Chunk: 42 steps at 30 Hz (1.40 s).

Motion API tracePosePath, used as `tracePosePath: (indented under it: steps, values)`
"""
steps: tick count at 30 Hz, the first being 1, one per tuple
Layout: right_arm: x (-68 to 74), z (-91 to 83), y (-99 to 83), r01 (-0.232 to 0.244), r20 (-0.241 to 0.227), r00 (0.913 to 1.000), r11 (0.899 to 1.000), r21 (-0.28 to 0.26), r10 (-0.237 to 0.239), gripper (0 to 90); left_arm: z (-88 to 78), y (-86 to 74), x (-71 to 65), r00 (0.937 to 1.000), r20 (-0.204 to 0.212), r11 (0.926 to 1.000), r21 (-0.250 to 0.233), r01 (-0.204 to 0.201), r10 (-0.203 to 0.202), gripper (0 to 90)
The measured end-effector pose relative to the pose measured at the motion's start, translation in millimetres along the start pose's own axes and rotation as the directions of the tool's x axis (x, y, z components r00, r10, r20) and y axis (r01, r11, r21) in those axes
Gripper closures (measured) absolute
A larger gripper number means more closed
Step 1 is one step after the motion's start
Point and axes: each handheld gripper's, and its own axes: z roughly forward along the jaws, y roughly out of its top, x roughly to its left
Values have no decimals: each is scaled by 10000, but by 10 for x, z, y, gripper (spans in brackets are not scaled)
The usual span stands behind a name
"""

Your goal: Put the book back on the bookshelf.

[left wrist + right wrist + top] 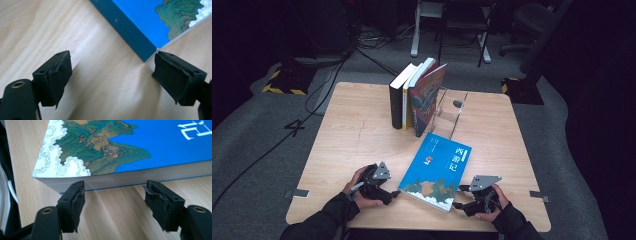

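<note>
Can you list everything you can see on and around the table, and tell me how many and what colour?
blue book: 1, blue with green hills, flat near the front edge
standing books: 4, black, yellow-spined, white and red-blue, upright at the back
clear bookend: 1, see-through, right of the standing books
table: 1, light wood
office chair: 1, dark, far right
left claw: 1, black, open by the book's corner
right claw: 1, black, open at the book's page edge

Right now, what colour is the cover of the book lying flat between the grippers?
Bright blue, with a green-and-white landscape at one end; the book shows best in the right gripper view.
</note>
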Motion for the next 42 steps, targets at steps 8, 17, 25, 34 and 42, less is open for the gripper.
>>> tracePosePath:
  steps: [8,17,25,34,42]
  values:
    - [104,49,93,-64,566,9984,9997,-226,77,277,-6,-36,87,10000,-16,9998,-212,-55,55,150]
    - [111,-20,144,-178,647,9977,9979,-630,219,274,-107,12,1,9976,367,9977,-348,-580,593,170]
    - [113,-94,230,-275,981,9944,9939,-1067,380,259,-223,234,-345,9902,610,9820,-1500,-1151,1254,189]
    - [111,-155,361,-263,1401,9890,9876,-1545,483,248,20,517,-669,9748,1031,9720,-1498,-1813,1977,221]
    - [74,-165,481,-12,1610,9865,9829,-1840,313,240,221,681,-770,9768,855,9728,-1423,-1830,1963,234]
